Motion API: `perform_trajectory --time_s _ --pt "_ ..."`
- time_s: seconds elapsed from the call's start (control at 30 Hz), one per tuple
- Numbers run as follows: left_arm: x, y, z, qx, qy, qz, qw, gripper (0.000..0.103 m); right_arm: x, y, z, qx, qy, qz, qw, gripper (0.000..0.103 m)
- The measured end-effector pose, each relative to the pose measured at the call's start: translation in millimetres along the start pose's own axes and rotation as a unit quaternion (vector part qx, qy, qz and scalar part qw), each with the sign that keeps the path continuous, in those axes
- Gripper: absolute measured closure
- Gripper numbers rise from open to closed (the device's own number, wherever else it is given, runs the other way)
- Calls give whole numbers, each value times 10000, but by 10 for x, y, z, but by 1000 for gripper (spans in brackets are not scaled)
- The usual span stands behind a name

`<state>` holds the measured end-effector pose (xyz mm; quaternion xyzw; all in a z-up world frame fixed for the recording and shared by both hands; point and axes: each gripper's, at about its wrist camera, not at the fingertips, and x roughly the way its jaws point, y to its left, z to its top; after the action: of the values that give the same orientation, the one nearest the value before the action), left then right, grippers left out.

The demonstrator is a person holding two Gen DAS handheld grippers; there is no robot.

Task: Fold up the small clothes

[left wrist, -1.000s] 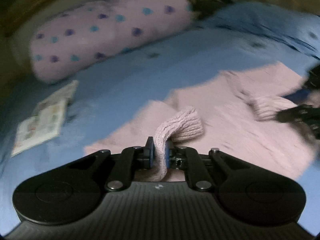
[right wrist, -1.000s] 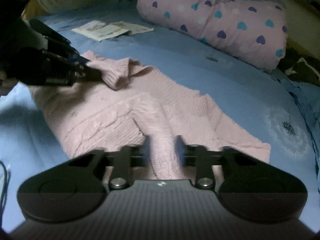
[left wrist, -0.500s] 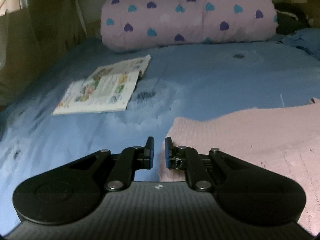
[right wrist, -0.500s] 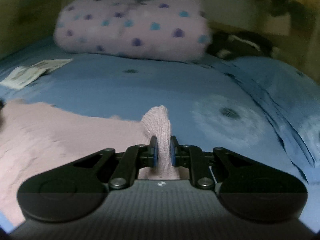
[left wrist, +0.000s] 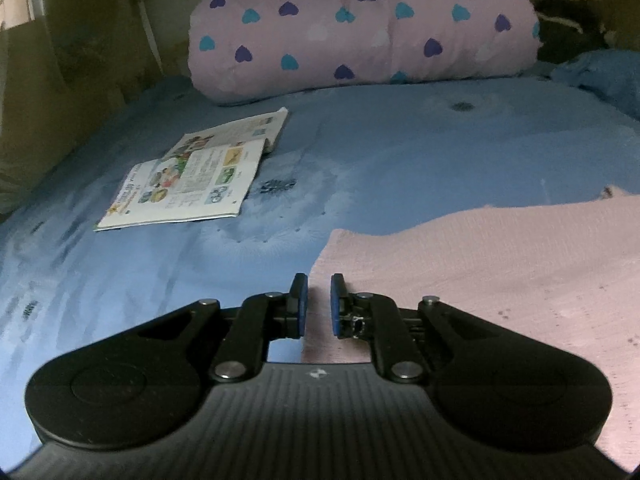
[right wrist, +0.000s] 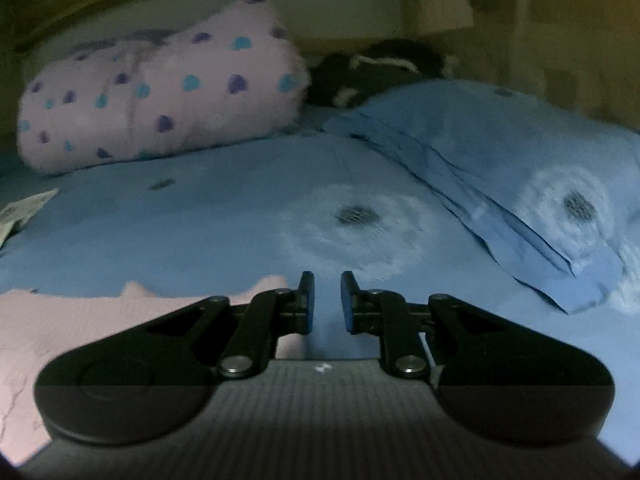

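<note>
A pink knitted sweater [left wrist: 500, 264] lies flat on the blue bedsheet [left wrist: 380, 152]. In the left wrist view its left edge runs just under my left gripper [left wrist: 318, 300], which is open and empty with a small gap between the blue pads. In the right wrist view the sweater [right wrist: 60, 328] fills the lower left, and its right edge ends just left of my right gripper [right wrist: 327, 300]. The right gripper is open and empty over bare sheet [right wrist: 240, 216].
An open picture booklet [left wrist: 196, 176] lies on the sheet at the left. A pink pillow with hearts [left wrist: 360, 28] lies along the headboard; it also shows in the right wrist view [right wrist: 160, 96]. A blue pillow [right wrist: 520, 168] lies at the right, dark clothing [right wrist: 372, 72] behind it.
Both grippers have let go of the sweater's cuffs, the left one first, then the right. Both now sit low at the sweater's opposite edges, facing the headboard.
</note>
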<state>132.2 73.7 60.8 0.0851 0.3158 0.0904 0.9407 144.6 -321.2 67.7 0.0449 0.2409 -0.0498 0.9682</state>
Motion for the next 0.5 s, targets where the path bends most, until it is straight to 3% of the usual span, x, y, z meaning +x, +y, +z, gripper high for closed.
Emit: perform_trajectory --time_s 0.1,0.27,0.4,0.5 --pt "18 -26 -17 31 95 -56 9999 89 34 175 -20 -380 212 298 9986 84" --pt "95 -57 -64 127 264 90 9995 89 240 296 -190 -816 698 144 9941 56" --pt "71 -69 -57 157 283 96 9994 89 282 187 -177 -486 751 94 9959 39" --pt "24 -39 -30 52 380 8 9993 88 270 120 -169 -213 730 150 9970 38"
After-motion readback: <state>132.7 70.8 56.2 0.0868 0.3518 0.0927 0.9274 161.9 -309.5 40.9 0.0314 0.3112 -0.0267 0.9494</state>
